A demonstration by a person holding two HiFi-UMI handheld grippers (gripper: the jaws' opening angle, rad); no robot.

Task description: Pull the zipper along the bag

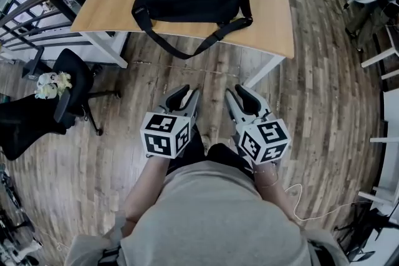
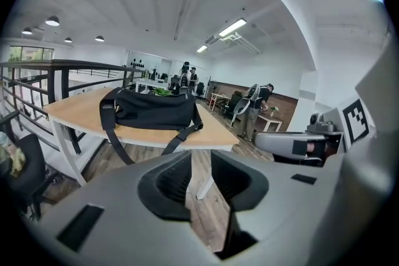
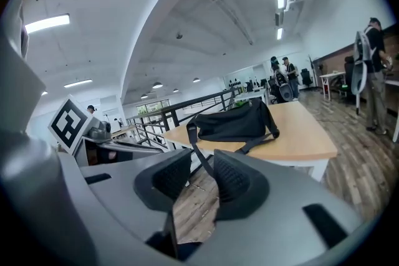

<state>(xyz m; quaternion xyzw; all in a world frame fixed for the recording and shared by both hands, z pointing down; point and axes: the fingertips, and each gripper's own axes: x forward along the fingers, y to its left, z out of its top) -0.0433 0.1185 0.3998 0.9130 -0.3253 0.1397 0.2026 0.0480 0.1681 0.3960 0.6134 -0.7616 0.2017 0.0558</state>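
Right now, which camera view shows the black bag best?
The head view: it looks down on the whole black bag and its strap. Both gripper views show only its side, smaller and from a low angle.

No word, brand or number can be read anywhere. The black bag has a small pale label on its strap end, too small to make out. The cubes on the left hand-held gripper and the right hand-held gripper bear black-and-white square markers: block patterns only, no letters or digits.
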